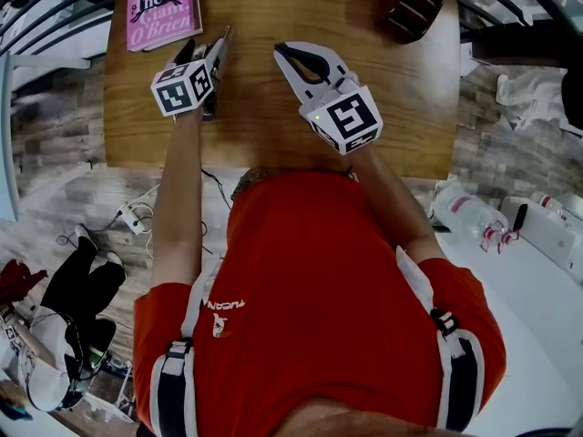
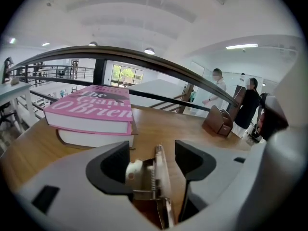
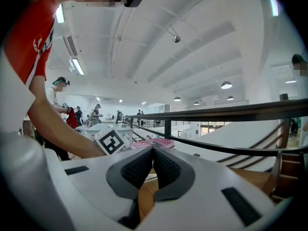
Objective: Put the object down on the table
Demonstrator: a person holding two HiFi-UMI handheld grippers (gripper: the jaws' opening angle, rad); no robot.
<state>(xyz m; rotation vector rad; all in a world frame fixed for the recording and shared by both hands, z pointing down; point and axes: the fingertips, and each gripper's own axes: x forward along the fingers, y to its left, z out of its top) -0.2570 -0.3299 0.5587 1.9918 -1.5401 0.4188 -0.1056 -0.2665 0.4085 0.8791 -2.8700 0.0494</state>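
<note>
My left gripper [image 2: 154,159] stands open low over the wooden table [image 1: 264,130]. Between its black pads [image 2: 113,165] a thin metal piece with a small spring and a white knob [image 2: 158,177] stands on edge. A gap shows between it and the right pad, while the knob lies close against the left pad. In the head view that gripper [image 1: 208,49] sits at the table's left, just below a pink book [image 1: 164,3]. My right gripper [image 1: 284,53] hovers mid-table with its pads [image 3: 139,167] pressed together and nothing between them.
The pink book [image 2: 91,110] lies on top of a second book ahead and left of the left gripper. A brown wooden stand [image 1: 414,7] sits at the table's far right corner [image 2: 219,121]. A dark railing [image 2: 144,59] runs behind the table, with people standing beyond it.
</note>
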